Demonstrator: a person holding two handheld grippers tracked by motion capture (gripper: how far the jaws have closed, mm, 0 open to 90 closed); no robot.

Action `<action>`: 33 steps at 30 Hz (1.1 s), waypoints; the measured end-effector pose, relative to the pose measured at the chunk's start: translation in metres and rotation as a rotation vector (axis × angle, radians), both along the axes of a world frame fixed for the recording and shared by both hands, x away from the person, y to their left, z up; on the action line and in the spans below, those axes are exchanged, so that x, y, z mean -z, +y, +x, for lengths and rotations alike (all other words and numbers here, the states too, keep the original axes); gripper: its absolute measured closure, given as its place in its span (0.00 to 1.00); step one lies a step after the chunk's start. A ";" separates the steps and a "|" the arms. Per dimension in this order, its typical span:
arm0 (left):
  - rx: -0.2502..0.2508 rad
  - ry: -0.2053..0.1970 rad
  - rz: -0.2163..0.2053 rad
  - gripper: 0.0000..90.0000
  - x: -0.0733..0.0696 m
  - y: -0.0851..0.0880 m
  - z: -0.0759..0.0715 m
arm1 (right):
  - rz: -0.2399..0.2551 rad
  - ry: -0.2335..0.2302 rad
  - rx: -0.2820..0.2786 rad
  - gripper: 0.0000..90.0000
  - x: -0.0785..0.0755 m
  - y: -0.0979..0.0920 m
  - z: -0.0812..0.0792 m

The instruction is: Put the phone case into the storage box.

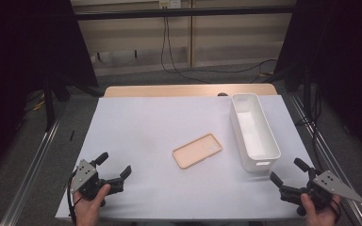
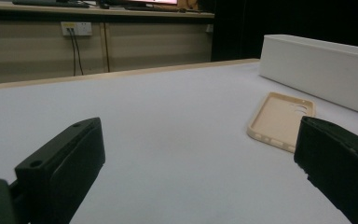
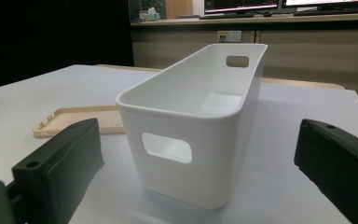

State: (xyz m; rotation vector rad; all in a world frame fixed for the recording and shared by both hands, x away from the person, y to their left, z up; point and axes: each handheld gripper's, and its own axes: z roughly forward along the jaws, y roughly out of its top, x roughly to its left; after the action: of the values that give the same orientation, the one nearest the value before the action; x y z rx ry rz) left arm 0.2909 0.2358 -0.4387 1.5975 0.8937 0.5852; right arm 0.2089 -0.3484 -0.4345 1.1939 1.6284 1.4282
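Observation:
A beige phone case lies hollow side up near the middle of the white table mat. Right of it stands a long white bin with handle cut-outs, nothing visible inside. My left gripper rests at the mat's front left corner, open, nothing between its jaws. My right gripper sits at the front right, open, just short of the bin's near end. The left gripper view has the phone case ahead to the right and the bin beyond. In the right gripper view the bin stands straight ahead, the case to its left.
The mat covers a wooden table whose far edge shows as a tan strip. Metal rails run along both sides of the table. Dark curtains hang left and right, and cables trail on the floor behind.

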 end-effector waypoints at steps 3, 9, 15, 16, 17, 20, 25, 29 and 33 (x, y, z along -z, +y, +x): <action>0.001 -0.002 0.001 0.02 0.000 -0.001 0.001 | 0.004 0.004 -0.005 0.01 0.000 0.001 -0.001; 0.019 0.009 0.025 0.02 0.000 -0.003 0.002 | 0.005 0.006 -0.012 0.01 0.001 0.001 -0.002; 0.033 0.015 0.023 0.02 -0.001 -0.006 0.002 | 0.010 0.004 -0.018 0.01 0.001 0.002 -0.002; 0.024 0.010 0.025 0.02 0.000 -0.007 0.002 | 0.010 0.009 -0.021 0.01 0.001 0.002 -0.002; 0.035 0.016 0.035 0.02 0.001 -0.009 0.003 | 0.009 0.008 -0.022 0.01 0.001 0.003 -0.001; 0.041 0.022 0.030 0.02 0.001 -0.012 0.004 | 0.006 0.012 -0.032 0.01 0.001 0.004 -0.001; 0.078 0.033 0.039 0.02 0.000 -0.020 0.007 | 0.007 0.012 -0.032 0.01 0.001 0.004 -0.001; 0.107 0.035 0.047 0.02 -0.002 -0.026 0.008 | 0.007 0.012 -0.031 0.01 0.001 0.004 -0.001; 0.124 0.030 0.039 0.02 -0.006 -0.032 0.011 | 0.004 0.012 -0.029 0.01 0.001 0.003 -0.003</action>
State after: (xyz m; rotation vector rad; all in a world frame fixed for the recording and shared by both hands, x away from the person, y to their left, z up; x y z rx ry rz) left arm 0.3018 0.2040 -0.4326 1.6882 0.8031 0.4948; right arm 0.2062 -0.3454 -0.4360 1.1880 1.6585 1.4452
